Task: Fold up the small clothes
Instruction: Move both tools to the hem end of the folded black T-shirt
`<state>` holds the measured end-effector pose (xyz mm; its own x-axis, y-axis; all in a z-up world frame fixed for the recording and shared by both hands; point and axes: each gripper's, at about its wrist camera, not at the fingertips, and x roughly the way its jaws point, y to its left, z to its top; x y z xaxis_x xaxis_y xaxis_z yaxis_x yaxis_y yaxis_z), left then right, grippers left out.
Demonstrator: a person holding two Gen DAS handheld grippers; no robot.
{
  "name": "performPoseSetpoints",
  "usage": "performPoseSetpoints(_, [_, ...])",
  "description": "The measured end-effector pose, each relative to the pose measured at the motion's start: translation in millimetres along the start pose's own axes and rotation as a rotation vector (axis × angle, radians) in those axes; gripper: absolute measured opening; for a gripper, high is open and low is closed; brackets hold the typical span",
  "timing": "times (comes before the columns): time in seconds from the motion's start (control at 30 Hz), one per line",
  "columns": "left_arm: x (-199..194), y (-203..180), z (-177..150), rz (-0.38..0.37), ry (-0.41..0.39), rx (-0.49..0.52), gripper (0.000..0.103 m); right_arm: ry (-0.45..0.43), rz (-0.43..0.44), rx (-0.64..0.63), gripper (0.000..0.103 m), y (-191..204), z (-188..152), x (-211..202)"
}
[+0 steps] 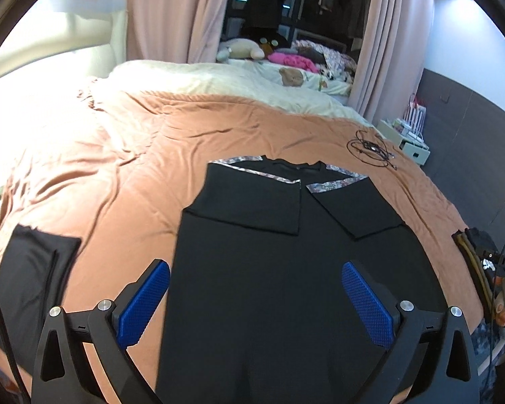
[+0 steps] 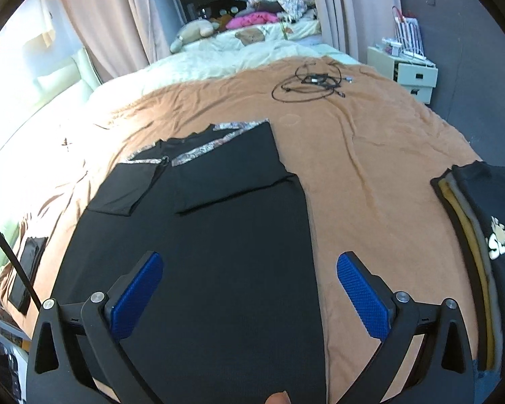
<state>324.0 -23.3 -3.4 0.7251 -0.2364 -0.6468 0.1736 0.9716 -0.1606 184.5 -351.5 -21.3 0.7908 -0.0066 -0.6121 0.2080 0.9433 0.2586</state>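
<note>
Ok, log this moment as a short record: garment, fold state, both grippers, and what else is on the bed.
garment: black top with floral trim, flat on the brown bedspread
fold state: both sleeves folded inward
left gripper: open, empty
right gripper: open, empty
folded pile: stack of clothes to the right
other: black folded garment to the left; cables farther up

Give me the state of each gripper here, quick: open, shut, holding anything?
Left gripper: open, holding nothing, over the black shirt.
Right gripper: open, holding nothing, over the shirt's right edge.
</note>
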Motion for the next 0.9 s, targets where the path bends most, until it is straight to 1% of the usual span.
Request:
performPoseSetpoints(0.1, [-23.6, 12.6, -18.0, -0.011, -0.028, -0.032, 0.103, -0.033, 0.006, -0.014, 0.103, -0.8, -17.8, -20.5])
performPoseSetpoints(0.17, [-36.4, 20.3, -29.2, -0.01, -0.041, -0.048, 0.103, -0.038, 0.019, -0.02, 0.103, 0.4, -31.6, -27.9])
performPoseSetpoints(0.27, [-50.5, 29.5, -45.1, -0.01, -0.049, -0.064, 0.103, -0.071, -0.012, -0.03, 0.103, -0.2, -52.4, -44.5])
performPoseSetpoints(0.4, [-65.0, 37.5, -65.2, 0.008, -0.061, -0.056, 0.103, -0.07, 0.002, -0.027, 0.103, 1.8, -75.0, -55.5])
performPoseSetpoints(0.6, [-73.8, 52.4, -100.9, 0.006, -0.023, -0.049, 0.103, -0.061, -0.01, -0.042, 0.103, -2.1, -104.4, -65.8])
performPoseSetpoints(0.73, [-71.2, 71.2, -123.8, -0.014, 0.021, -0.094, 0.102, -0.022, -0.002, -0.018, 0.103, -11.7, -114.4, -64.7])
performPoseSetpoints(0.8, [-67.8, 80.0, -134.4, -0.024, 0.037, -0.113, 0.101, -0.004, 0.019, -0.015, 0.103, -17.9, -118.6, -62.8])
performPoseSetpoints(0.9, [-63.5, 93.8, -148.6, -0.029, 0.063, -0.149, 0.093, 0.022, 0.032, 0.001, 0.103, -27.9, -120.4, -58.5])
